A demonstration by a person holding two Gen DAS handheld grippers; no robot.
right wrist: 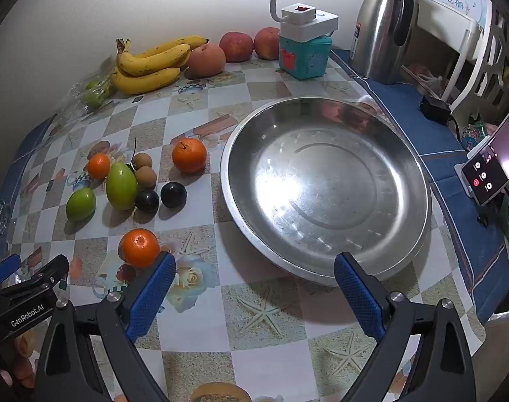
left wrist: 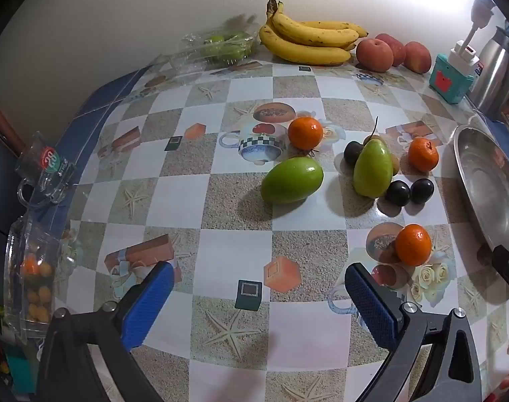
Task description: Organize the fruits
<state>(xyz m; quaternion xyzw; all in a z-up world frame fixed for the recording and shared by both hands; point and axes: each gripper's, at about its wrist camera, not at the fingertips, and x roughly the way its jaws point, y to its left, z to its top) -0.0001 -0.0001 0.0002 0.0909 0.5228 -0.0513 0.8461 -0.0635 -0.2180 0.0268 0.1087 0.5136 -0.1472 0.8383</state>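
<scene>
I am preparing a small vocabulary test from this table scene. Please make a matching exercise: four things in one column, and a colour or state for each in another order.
Things:
1. bananas
2. metal bowl
3. nearest orange
4. kettle

Descriptions:
a. orange, alone near the bowl
b. empty
c. yellow, by the wall
d. upright, steel

Pairs: 1-c, 2-b, 3-a, 4-d

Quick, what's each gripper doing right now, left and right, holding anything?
Left gripper: open wide, holding nothing, over bare tablecloth.
Right gripper: open, holding nothing, just short of the steel bowl, with an orange beside its left finger.
</scene>
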